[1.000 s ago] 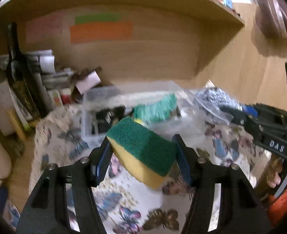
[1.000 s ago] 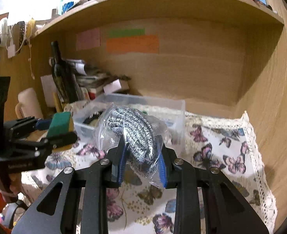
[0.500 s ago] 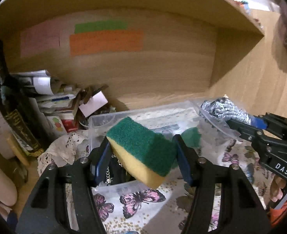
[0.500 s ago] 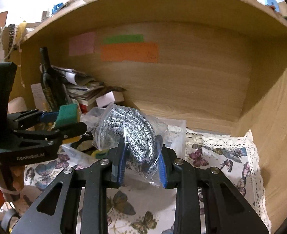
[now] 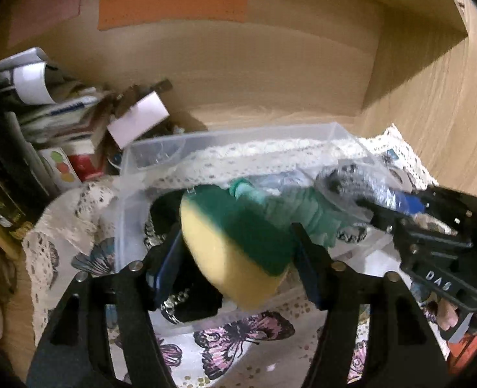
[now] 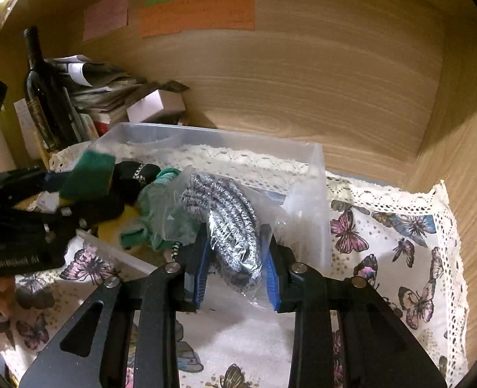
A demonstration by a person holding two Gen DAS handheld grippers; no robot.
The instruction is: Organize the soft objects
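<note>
My left gripper (image 5: 238, 258) is shut on a green and yellow sponge (image 5: 232, 242) and holds it over the clear plastic bin (image 5: 238, 135). The sponge also shows in the right wrist view (image 6: 88, 174). My right gripper (image 6: 235, 265) is shut on a bagged grey knitted item (image 6: 228, 213), held over the bin's near right part (image 6: 306, 194). That bagged item shows in the left wrist view (image 5: 355, 181) too. A teal cloth (image 6: 151, 207) and black items (image 6: 135, 177) lie inside the bin.
A dark wine bottle (image 6: 44, 93), stacked papers (image 6: 102, 87) and a small white box (image 6: 157, 103) crowd the back left of the wooden shelf. A butterfly-print cloth (image 6: 400, 242) with lace edge covers the shelf floor. The wooden side wall (image 6: 465, 161) stands on the right.
Both grippers have moved forward and down over the bin, each keeping hold of its item. The sponge and the bagged item now hang above the bin's contents.
</note>
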